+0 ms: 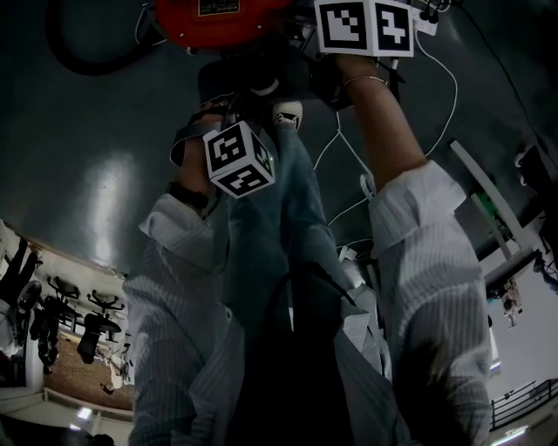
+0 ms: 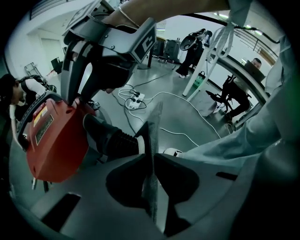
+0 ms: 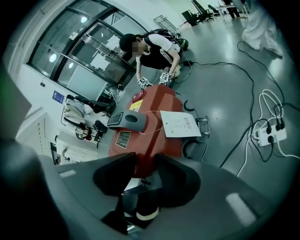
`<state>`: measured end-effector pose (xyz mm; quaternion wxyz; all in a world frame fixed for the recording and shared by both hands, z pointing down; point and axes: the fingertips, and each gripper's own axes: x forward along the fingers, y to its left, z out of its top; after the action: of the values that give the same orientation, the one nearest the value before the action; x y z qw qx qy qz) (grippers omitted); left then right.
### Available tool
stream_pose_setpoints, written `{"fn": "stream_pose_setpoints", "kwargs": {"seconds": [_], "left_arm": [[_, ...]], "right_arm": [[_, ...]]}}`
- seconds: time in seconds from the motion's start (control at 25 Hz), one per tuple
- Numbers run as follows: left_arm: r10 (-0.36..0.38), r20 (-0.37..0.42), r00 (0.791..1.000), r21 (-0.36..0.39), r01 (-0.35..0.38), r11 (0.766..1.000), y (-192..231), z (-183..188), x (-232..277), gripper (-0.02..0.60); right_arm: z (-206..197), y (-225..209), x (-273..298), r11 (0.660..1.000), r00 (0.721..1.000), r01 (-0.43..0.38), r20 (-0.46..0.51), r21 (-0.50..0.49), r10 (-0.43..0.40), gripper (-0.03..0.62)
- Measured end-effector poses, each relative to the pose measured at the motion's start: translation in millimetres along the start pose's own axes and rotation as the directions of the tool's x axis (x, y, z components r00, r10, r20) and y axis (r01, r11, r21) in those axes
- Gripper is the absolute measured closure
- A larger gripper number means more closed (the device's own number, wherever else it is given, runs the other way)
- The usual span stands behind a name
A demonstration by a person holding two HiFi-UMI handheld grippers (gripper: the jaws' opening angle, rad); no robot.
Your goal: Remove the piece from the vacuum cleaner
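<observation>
The red vacuum cleaner (image 3: 150,136) stands on the grey floor with a grey handle (image 3: 127,120) and a white tag (image 3: 180,124) on top. It also shows in the left gripper view (image 2: 54,140) and at the top of the head view (image 1: 218,22). My right gripper (image 3: 144,161) is open, its jaws wide on either side of the red body's top. From the left gripper view the right gripper (image 2: 79,99) hangs right over the vacuum cleaner. My left gripper (image 2: 151,161) is shut on a thin flat grey piece (image 2: 153,126) standing edge-on. A black ribbed part (image 2: 112,138) sits beside the vacuum cleaner.
White cables and a power strip (image 3: 269,136) lie on the floor to the right. A person (image 3: 157,47) crouches behind the vacuum cleaner. A white table frame (image 2: 206,61) stands further off. A black hose (image 1: 87,61) curves on the floor. My sleeves (image 1: 436,287) fill the lower head view.
</observation>
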<state>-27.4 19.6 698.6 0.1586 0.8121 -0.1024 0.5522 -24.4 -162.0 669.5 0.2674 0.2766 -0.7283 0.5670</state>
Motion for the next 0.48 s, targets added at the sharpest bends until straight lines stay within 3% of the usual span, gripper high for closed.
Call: {"fn": "stream_pose_setpoints", "kwargs": {"seconds": [0.12, 0.2, 0.32, 0.44, 0.48], "left_arm": [[-0.074, -0.008, 0.997, 0.003, 0.074, 0.997, -20, -1, 2, 0.554], [-0.046, -0.004, 0.999, -0.009, 0.046, 0.999, -26, -3, 4, 0.554], [-0.014, 0.026, 1.000, -0.113, 0.016, 0.993, -20, -7, -2, 0.554], [-0.029, 0.065, 0.997, -0.167, 0.040, 0.985, -16, 3, -23, 0.554], [-0.023, 0.070, 0.997, -0.170, 0.034, 0.985, -14, 9, -35, 0.554]], "right_arm": [[1, -1, 0, 1.000, 1.000, -0.001, 0.003, -0.001, 0.001, 0.444], [1, -2, 0, 1.000, 1.000, -0.007, 0.013, 0.007, 0.006, 0.445], [0, 0, 0, 1.000, 0.999, -0.013, 0.030, -0.008, 0.013, 0.460], [-9, 15, -14, 0.995, 1.000, -0.013, 0.024, -0.098, 0.015, 0.591], [-12, 26, -25, 0.989, 0.999, -0.016, 0.029, -0.149, 0.020, 0.591]]}}
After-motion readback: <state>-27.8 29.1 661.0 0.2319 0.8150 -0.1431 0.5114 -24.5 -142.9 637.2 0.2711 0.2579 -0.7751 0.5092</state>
